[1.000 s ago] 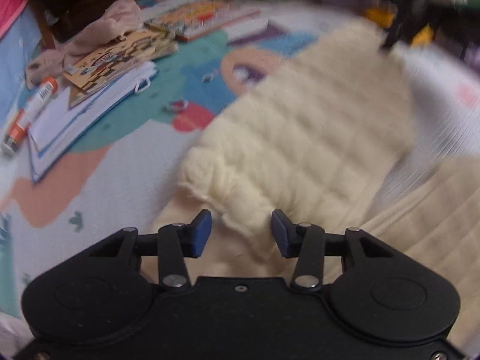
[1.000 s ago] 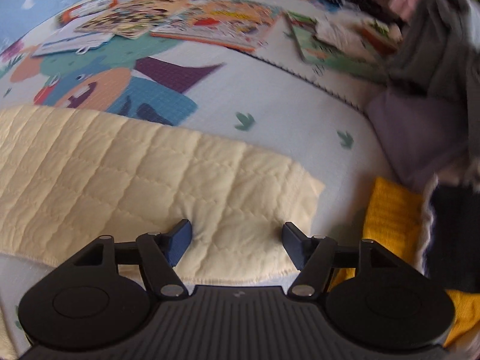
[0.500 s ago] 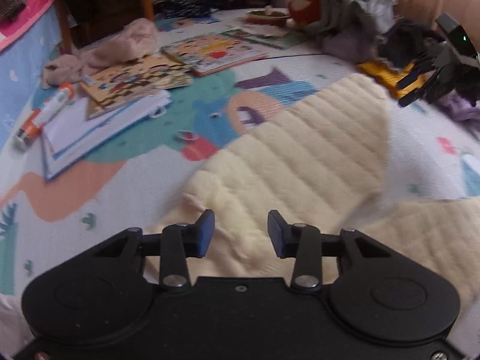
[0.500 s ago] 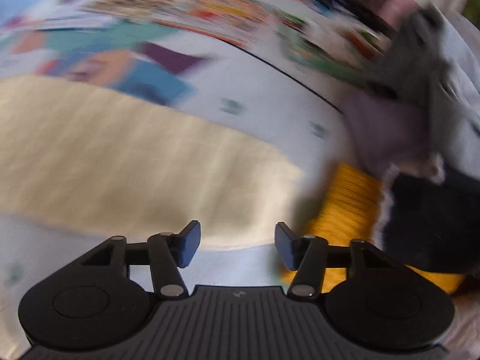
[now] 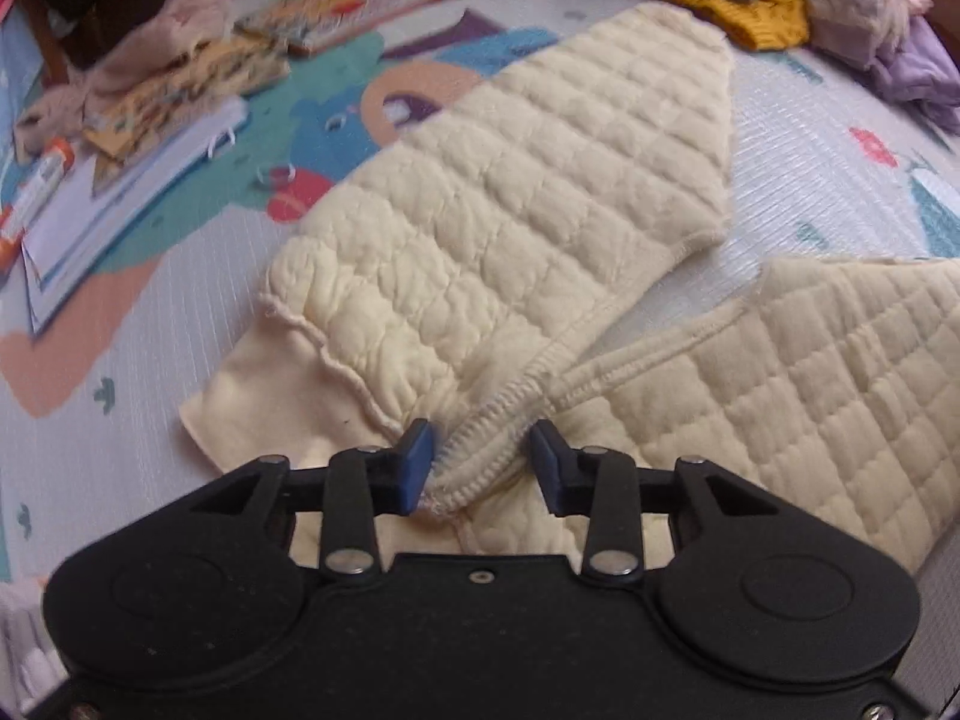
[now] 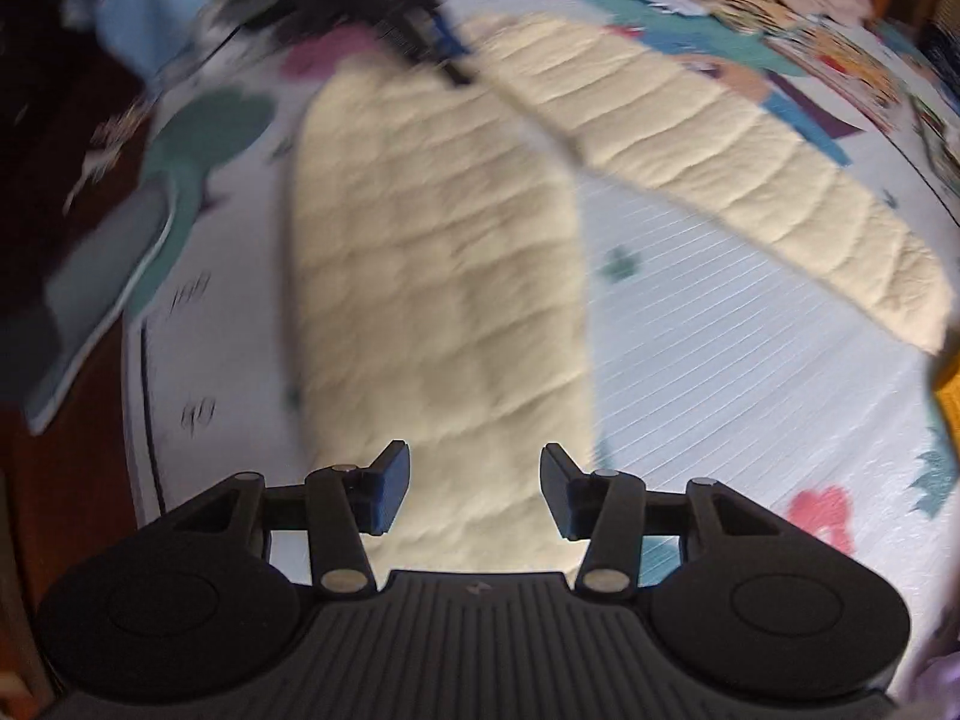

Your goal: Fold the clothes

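Quilted cream trousers [image 5: 510, 222] lie spread on the play mat [image 5: 150, 450], legs forked apart: in the left view one leg runs toward 12 o'clock, the other toward 3 o'clock. The left tool [image 5: 480, 465] sits at the crotch seam [image 5: 498, 426], its fingers part-spread; the ribbed seam stands between them, brushing the left pad [image 5: 414, 468], with a gap at the right pad, so no real pinch is made. Should it lift now, the seam may slide out, or only one layer may come up and the leg fold crooked. The right tool [image 6: 474, 489] hovers part-spread and empty above one leg's end; that view is smeared, so it could land off the hem and bunch the cloth. Books [image 5: 138, 180] at 10 o'clock and a clothes heap [image 5: 840, 18] at 1 o'clock could catch a swung leg.
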`<state>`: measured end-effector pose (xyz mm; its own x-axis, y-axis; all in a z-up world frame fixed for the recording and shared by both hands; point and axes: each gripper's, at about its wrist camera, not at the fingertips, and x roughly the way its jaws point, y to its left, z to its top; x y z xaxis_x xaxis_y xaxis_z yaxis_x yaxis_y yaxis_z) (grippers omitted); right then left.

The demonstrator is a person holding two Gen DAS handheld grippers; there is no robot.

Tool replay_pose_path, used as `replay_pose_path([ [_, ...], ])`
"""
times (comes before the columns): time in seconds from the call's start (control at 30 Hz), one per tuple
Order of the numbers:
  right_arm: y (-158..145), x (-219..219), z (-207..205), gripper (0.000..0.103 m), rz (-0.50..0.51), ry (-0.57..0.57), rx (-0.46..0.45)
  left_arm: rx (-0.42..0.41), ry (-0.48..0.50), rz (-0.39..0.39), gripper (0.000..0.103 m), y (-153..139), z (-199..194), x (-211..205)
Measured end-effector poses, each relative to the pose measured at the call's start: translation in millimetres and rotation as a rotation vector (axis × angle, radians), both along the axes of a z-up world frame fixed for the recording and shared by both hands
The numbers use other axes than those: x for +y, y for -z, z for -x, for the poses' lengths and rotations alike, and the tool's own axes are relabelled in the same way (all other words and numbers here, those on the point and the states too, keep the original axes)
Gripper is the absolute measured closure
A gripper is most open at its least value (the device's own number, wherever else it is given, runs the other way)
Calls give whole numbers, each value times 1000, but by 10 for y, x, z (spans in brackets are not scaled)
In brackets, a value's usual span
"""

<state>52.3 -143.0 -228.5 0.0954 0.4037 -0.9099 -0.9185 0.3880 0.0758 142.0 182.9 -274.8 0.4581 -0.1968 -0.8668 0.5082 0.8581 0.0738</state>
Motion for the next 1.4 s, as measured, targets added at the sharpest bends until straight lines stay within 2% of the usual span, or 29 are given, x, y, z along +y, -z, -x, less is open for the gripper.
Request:
replay_pose_path([
  [0.03, 42, -11, 75, 44, 3, -9, -16, -22, 13, 18, 62, -86, 68, 19],
  [0.07, 70, -27, 147, 42, 3, -17, -29, -19, 56, 28, 60, -129, 158, 15],
  [0.13, 118, -97, 312, 38, 19, -62, -53, -13, 141, 46, 48, -215, 338, 8],
  [0.17, 141, -136, 397, 37, 28, -87, -65, -10, 186, 53, 47, -255, 431, 2],
  [0.27, 221, -279, 542, 37, 60, -117, -103, -12, 365, -63, 47, -200, 782, -117],
  [0.33, 264, -375, 602, 37, 77, -125, -118, -48, 470, -153, 47, -149, 1000, -141],
  [0.43, 284, -477, 758, 37, 87, -169, -160, -76, 583, -250, 47, -65, 1221, -82],
  [0.6, 351, -490, 1047, 39, 117, -287, -234, -112, 659, -341, 47, 38, 1346, 44],
  [0.8, 354, -480, 1101, 40, 134, -302, -266, -132, 718, -429, 47, 161, 1391, 135],
  [0.93, 358, -521, 1109, 44, 150, -296, -277, -183, 818, -494, 47, 223, 1496, 153],
  [1.07, 372, -532, 1099, 45, 153, -290, -274, -222, 849, -510, 45, 236, 1527, 140],
  [1.13, 357, -528, 1088, 53, 153, -288, -279, -246, 857, -519, 48, 226, 1537, 139],
  [1.23, 336, -525, 1076, 60, 149, -291, -293, -270, 883, -527, 48, 223, 1574, 112],
  [1.33, 366, -523, 1070, 60, 154, -297, -290, -289, 919, -539, 48, 269, 1623, 75],
  [1.4, 384, -529, 1057, 60, 153, -299, -284, -297, 911, -539, 48, 278, 1633, 67],
])
